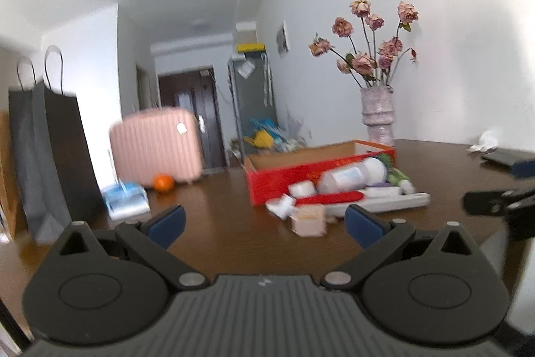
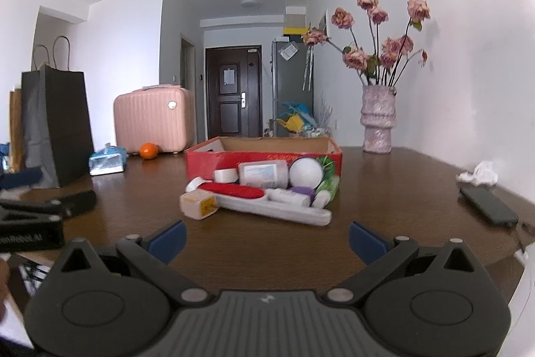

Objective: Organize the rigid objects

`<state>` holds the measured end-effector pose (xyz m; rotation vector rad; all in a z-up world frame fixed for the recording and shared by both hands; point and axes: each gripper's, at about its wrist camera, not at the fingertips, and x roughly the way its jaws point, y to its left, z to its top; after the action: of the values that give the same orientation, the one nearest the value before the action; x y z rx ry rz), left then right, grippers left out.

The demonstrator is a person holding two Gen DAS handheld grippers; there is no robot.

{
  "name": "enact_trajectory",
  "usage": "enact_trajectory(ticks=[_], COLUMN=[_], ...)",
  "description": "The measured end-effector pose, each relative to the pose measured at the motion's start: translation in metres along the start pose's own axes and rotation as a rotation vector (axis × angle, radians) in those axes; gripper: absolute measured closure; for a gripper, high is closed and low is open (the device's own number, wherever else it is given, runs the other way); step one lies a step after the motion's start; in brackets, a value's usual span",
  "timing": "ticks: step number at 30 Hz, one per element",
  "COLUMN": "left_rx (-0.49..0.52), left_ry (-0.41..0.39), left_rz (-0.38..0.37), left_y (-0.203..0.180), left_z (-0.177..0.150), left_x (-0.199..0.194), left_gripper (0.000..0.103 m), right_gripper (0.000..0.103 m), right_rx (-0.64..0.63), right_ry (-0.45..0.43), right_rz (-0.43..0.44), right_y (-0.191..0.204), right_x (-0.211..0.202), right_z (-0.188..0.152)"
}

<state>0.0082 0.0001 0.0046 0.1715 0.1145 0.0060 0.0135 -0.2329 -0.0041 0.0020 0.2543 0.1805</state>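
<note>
A red cardboard box (image 2: 207, 158) (image 1: 277, 181) stands open on the brown table. In front of it lies a pile of small items: a beige block (image 2: 198, 205) (image 1: 309, 219), a long white tool with a red strip (image 2: 267, 204) (image 1: 378, 201), a white ball-capped bottle (image 2: 306, 171) (image 1: 354, 173), a clear bottle (image 2: 262, 173), a white tube (image 2: 289, 197) and a green tube (image 2: 329, 184). My left gripper (image 1: 264, 225) is open and empty, short of the pile. My right gripper (image 2: 265, 238) is open and empty, just before the pile.
A vase of dried roses (image 2: 378, 119) stands at the back right. A black phone (image 2: 488, 205) and crumpled tissue (image 2: 478, 176) lie right. A dark paper bag (image 2: 55, 126), tissue pack (image 2: 107, 161), orange (image 2: 148, 151) and pink suitcase (image 2: 153, 119) are left.
</note>
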Motion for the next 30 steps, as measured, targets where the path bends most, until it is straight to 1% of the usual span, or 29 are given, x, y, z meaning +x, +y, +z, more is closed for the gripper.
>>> enact_trajectory(ticks=[2, 4, 6, 8, 10, 14, 16, 19, 22, 23, 24, 25, 27, 28, 30], left_rx=[0.018, 0.023, 0.005, -0.019, -0.039, 0.0, -0.02, -0.063, -0.057, -0.061, -0.072, -0.088, -0.111, -0.108, -0.088], left_ry=[0.0, 0.022, 0.045, 0.088, 0.112, 0.128, 0.137, 0.153, 0.2, 0.222, 0.248, 0.271, 0.3, 0.309, 0.329], left_rz=[0.021, 0.023, 0.014, -0.013, -0.047, -0.108, -0.141, -0.193, -0.23, -0.239, -0.25, -0.259, -0.268, -0.261, -0.234], left_y=[0.003, 0.006, 0.011, 0.014, 0.013, -0.003, -0.011, -0.02, -0.027, -0.028, -0.029, -0.03, -0.031, -0.032, -0.035], left_z=[0.001, 0.003, 0.006, 0.011, 0.015, 0.018, 0.018, 0.017, 0.017, 0.018, 0.018, 0.019, 0.017, 0.017, 0.015], left_x=[0.014, 0.032, 0.052, 0.074, 0.092, 0.122, 0.136, 0.154, 0.173, 0.179, 0.185, 0.192, 0.202, 0.206, 0.213], left_gripper=[0.0, 0.0, 0.0, 0.0, 0.0, 0.0, 0.0, 0.0, 0.0, 0.0, 0.0, 0.0, 0.0, 0.0, 0.002], right_gripper=[0.0, 0.0, 0.0, 0.0, 0.0, 0.0, 0.0, 0.0, 0.002, 0.007, 0.016, 0.021, 0.04, 0.044, 0.059], right_rx=[-0.016, 0.005, 0.043, 0.065, 0.078, 0.096, 0.091, 0.087, 0.101, 0.116, 0.129, 0.144, 0.176, 0.196, 0.24], right_ry=[-0.013, -0.011, -0.006, -0.009, 0.014, 0.05, 0.095, 0.148, 0.18, 0.194, 0.205, 0.219, 0.251, 0.265, 0.286], right_rz=[-0.029, -0.047, -0.05, -0.047, -0.034, 0.008, 0.029, 0.015, 0.004, -0.001, 0.001, 0.0, -0.007, -0.003, 0.019], right_y=[-0.005, -0.013, -0.023, -0.033, -0.042, -0.058, -0.064, -0.071, -0.081, -0.087, -0.092, -0.097, -0.105, -0.109, -0.116], right_x=[0.009, 0.023, 0.037, 0.049, 0.065, 0.097, 0.114, 0.136, 0.153, 0.159, 0.163, 0.17, 0.179, 0.184, 0.195], right_z=[0.002, 0.005, 0.009, 0.013, 0.017, 0.019, 0.02, 0.021, 0.023, 0.023, 0.023, 0.023, 0.022, 0.022, 0.022])
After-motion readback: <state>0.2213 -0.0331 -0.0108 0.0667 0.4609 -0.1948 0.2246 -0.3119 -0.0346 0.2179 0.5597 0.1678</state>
